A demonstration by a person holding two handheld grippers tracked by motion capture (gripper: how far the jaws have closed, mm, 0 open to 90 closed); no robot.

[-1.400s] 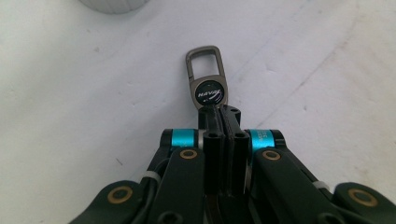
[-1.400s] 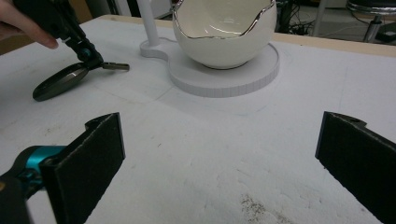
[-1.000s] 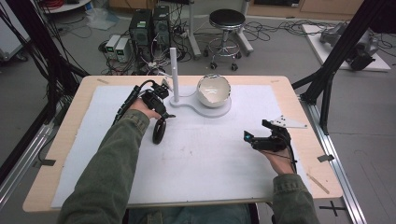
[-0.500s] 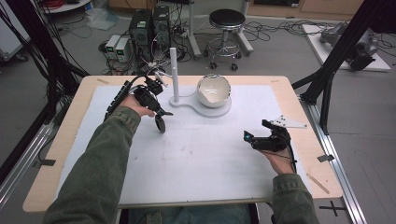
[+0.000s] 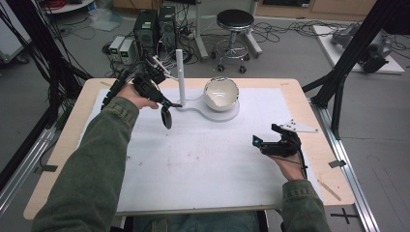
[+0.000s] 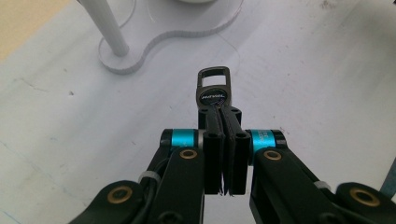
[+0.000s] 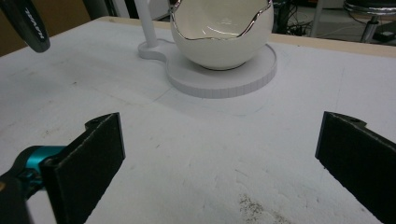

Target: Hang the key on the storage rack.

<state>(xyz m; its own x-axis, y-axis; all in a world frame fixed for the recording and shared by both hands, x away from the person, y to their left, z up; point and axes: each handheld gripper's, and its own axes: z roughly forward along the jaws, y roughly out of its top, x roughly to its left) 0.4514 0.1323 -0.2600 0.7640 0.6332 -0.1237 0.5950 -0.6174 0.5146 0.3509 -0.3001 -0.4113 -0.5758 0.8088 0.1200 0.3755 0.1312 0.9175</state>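
L gripper [image 6: 223, 140] pinching dark strap tag [image 6: 214, 91], lifting nr white post [image 5: 181, 75] | R gripper [image 7: 219, 154] spread, resting | tip: keep tag loop level, thread over post top slowly

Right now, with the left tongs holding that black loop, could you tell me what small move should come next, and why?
Probably carry the black loop up toward the top of the white post. The left tongs are shut on the loop, which hangs clear of the table beside the post on its stand, while the right tongs rest open.
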